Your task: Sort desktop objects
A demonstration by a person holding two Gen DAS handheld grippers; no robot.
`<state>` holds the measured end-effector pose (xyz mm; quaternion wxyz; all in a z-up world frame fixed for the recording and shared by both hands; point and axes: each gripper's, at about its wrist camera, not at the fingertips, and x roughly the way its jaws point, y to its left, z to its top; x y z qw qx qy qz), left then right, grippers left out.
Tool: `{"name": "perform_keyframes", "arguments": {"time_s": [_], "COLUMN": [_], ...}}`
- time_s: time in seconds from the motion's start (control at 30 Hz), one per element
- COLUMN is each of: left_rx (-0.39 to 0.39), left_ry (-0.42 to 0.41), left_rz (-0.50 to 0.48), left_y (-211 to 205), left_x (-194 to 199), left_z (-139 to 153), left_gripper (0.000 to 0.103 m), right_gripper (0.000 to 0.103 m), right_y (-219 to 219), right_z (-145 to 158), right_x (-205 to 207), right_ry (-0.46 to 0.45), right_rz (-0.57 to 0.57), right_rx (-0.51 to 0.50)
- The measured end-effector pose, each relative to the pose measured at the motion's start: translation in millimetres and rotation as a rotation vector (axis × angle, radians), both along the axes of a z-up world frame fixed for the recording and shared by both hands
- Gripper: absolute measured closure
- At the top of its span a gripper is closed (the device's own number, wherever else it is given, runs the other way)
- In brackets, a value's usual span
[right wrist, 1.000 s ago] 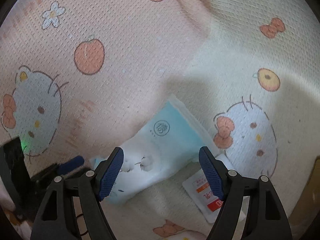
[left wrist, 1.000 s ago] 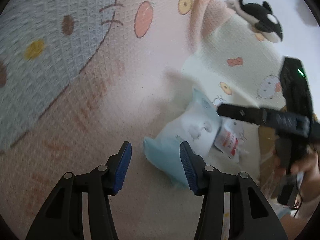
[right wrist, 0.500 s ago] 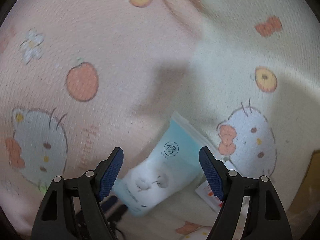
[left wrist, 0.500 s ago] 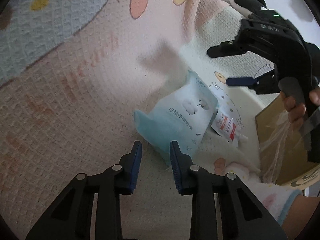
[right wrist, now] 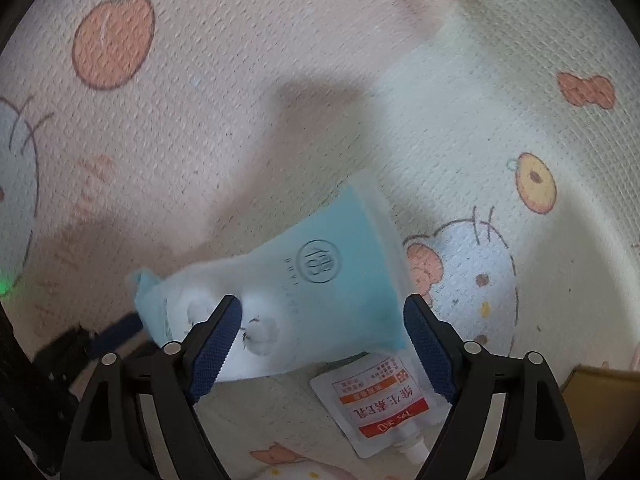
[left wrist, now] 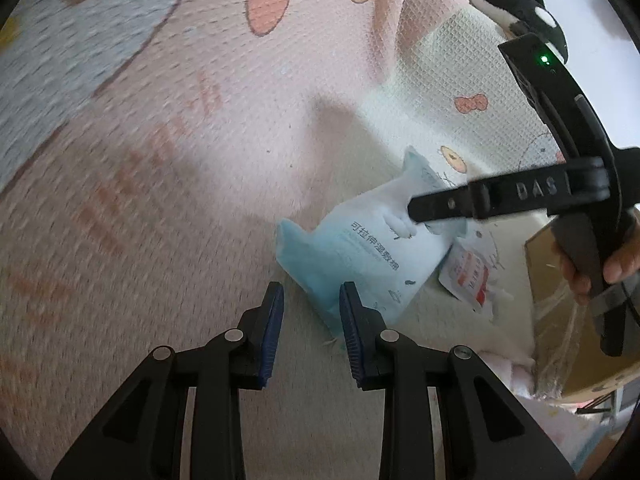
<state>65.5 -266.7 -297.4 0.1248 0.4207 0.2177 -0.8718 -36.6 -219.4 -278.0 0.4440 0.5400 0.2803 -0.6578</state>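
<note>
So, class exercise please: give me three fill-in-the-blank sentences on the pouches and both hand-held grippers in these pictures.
1. The right hand-held gripper is open over the light ____ soft plastic pouch.
2. The small white sachet has a ____ band.
3. The left hand-held gripper holds ____.

Missing words: blue; red; nothing

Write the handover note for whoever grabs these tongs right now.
Left tongs: open, narrow gap, empty, just short of the blue cotton-pad pack's near corner.
Right tongs: open wide, empty, low over the same pack, one finger above its white end.
Small red-and-white sachet lies on the blanket beside the pack, partly tucked under its edge.
Cardboard box stands to the right; orca plush at the far edge.
Done: nothing visibly sorted.
Left: grasp the pack, then the sachet.
</note>
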Motion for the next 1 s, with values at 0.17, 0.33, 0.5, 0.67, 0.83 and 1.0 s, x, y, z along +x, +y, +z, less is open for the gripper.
{"name": "perform_keyframes", "arguments": {"time_s": [0.17, 0.33, 0.5, 0.67, 0.83, 1.0], "left_rx": [-0.015, 0.031, 0.025, 0.019, 0.017, -0.04], "left_ry": [-0.032, -0.064, -0.056, -0.01, 0.002, -0.032], "left_rz": [-0.032, -0.001, 0.026, -0.004, -0.031, -0.098], "left_y": [-6.3, -23.2, -32.6, -32.5, -26.9, -6.5], "left_x": [-23.7, -48.4, -61.2, -50.8, -34.8, -29.5], "left_z": [2.8, 6.7, 18.7, 32.5, 35.1, 29.0], "left_gripper": [0.071, 0.071, 0.071, 0.065, 0.047, 0.045], "right_gripper": [0.011, 0.004, 0.002, 0.002, 0.001, 0.001], "right_y": [1.9, 11.0, 23.5, 21.8, 15.3, 12.7], "right_z": [-1.5, -5.1, -10.0, -7.6, -7.7, -6.6], "right_x": [-6.1, -22.7, -38.6, -38.9, -33.3, -25.2], "right_ry": [-0.003, -0.027, -0.111, -0.101, -0.077, -0.108], "right_rz": [-0.017, -0.111, -0.211, -0.194, -0.134, -0.108], "right_rx": [0.02, 0.023, 0.006, -0.001, 0.012, 0.012]}}
